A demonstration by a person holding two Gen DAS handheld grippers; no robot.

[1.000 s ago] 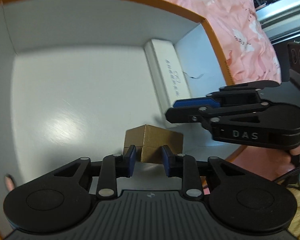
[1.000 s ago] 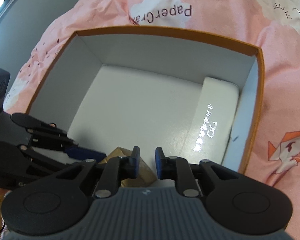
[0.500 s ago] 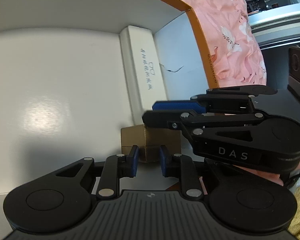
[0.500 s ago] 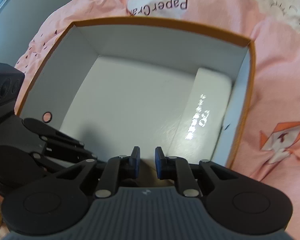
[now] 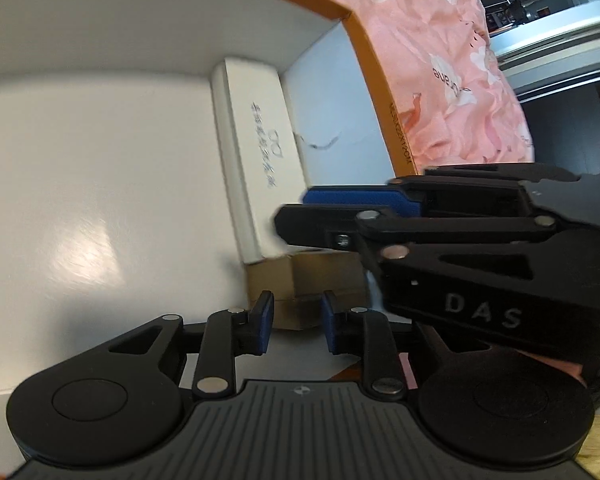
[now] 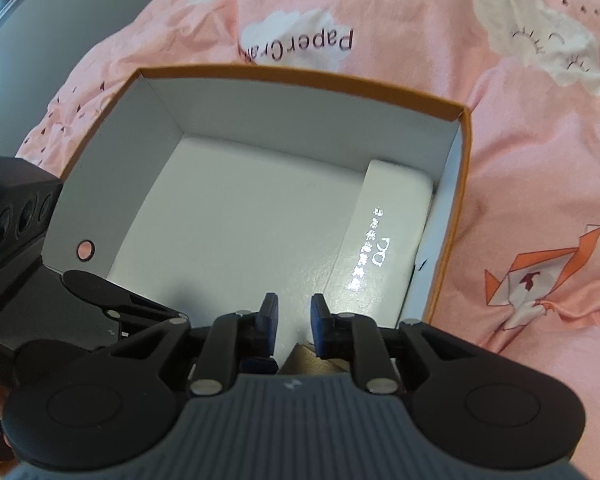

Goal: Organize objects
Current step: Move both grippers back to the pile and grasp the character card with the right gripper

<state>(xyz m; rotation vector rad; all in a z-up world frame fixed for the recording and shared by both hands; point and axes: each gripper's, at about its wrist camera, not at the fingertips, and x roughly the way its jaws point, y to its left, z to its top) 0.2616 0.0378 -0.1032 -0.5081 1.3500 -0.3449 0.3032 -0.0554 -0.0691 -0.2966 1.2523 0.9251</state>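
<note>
Orange-rimmed box [image 6: 458,184] on pink bedcover [image 6: 540,152]: long white case [image 5: 256,152] along its wall, brown carton [image 5: 312,280] touching the case's end. Left gripper [image 5: 294,322] opening, straddling the carton; right gripper [image 6: 292,322] nearly closed, empty, crossing above the carton.

Setting looked like a home bedroom. A pink bedspread [image 6: 520,140] printed with clouds, origami cranes and the words "Paper Crane" lay rumpled under an orange-rimmed box [image 6: 300,76]. A window frame [image 5: 556,56] stood beyond the bed in the left wrist view. A dark wall [image 6: 40,32] showed at the edge of the right wrist view.
</note>
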